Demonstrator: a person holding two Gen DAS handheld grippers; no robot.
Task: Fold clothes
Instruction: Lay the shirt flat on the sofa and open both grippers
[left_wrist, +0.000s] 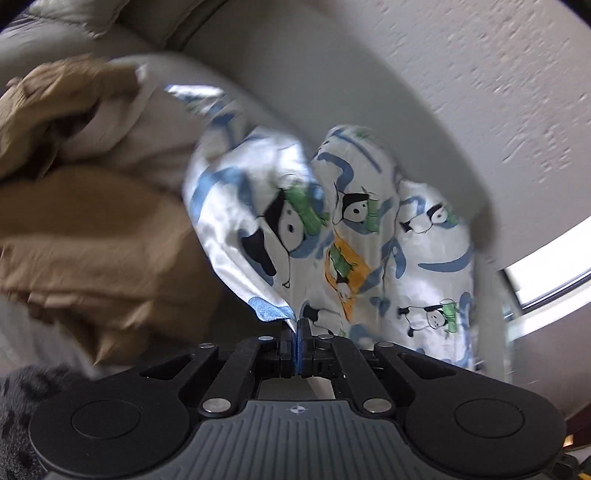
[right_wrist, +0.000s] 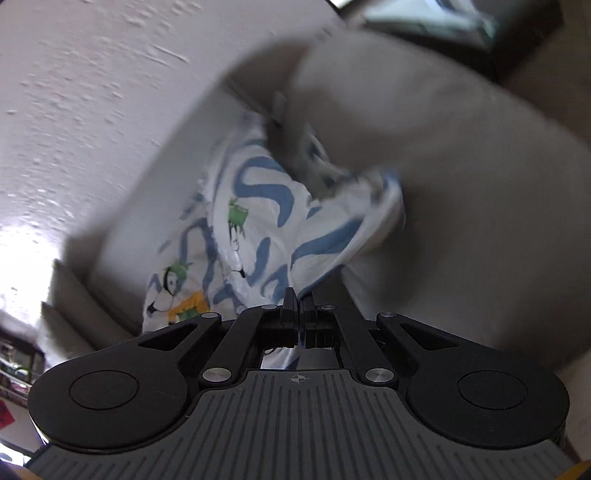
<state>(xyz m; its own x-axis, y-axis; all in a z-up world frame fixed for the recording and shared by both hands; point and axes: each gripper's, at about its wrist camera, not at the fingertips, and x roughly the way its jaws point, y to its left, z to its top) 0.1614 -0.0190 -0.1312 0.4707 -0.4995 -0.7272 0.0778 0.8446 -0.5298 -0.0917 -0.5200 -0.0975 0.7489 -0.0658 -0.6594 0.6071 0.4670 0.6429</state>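
Note:
A white garment printed with pandas and blue strokes (left_wrist: 354, 236) hangs bunched in front of a grey sofa back. My left gripper (left_wrist: 296, 325) is shut on its blue-trimmed edge. The same panda garment (right_wrist: 258, 229) shows in the right wrist view, and my right gripper (right_wrist: 298, 297) is shut on another edge of it. Both views are motion-blurred and tilted upward toward the wall. The lower part of the garment is hidden behind the grippers.
Tan clothes (left_wrist: 85, 236) lie piled at the left on the grey sofa (left_wrist: 295, 85). A textured white wall (left_wrist: 461, 66) rises behind it. A window (left_wrist: 546, 266) shows at the right. A dark furry item (left_wrist: 18, 406) sits at the lower left.

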